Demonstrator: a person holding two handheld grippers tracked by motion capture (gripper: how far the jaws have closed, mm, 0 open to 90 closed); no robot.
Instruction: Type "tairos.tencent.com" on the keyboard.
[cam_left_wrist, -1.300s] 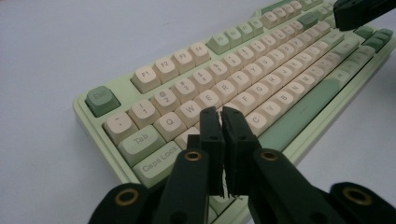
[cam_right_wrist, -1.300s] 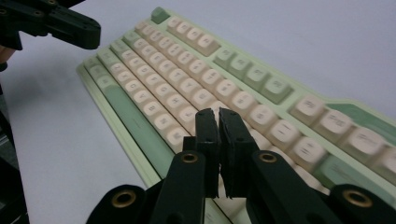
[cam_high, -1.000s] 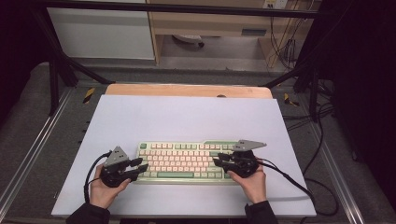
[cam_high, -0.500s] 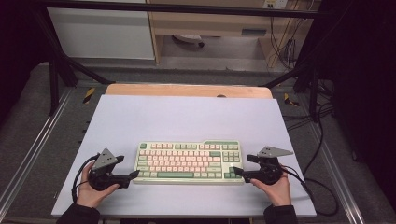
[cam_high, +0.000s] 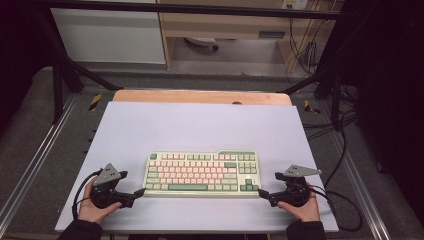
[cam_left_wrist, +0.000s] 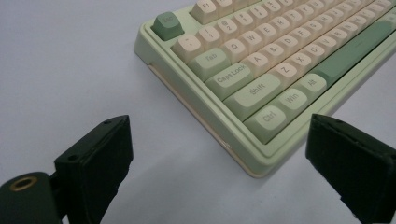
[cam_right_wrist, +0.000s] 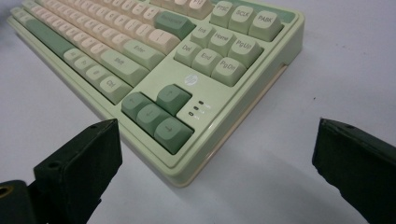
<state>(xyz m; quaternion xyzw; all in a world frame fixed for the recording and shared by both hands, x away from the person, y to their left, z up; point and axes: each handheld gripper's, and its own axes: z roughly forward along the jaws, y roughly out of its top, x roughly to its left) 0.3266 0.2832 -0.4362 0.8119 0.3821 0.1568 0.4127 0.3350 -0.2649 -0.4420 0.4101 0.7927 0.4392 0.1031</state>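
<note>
A pale green keyboard with cream, pink and dark green keys lies flat near the front middle of the white mat. My left gripper rests just off its near left corner and is open, its jaws just having been opening with nothing between them. In the left gripper view the keyboard's Ctrl corner lies ahead of the left gripper, untouched. My right gripper sits off the near right corner, open too, its jaws just having been opening and empty. In the right gripper view the arrow-key corner lies ahead of the right gripper.
The mat covers a wooden table set inside a dark metal frame. Cables trail off the right side. A white cabinet and shelving stand beyond the table's far edge.
Both grippers have pulled outward and toward me, away from the keyboard's ends, and their jaws have spread wide. The keyboard stays where it was.
</note>
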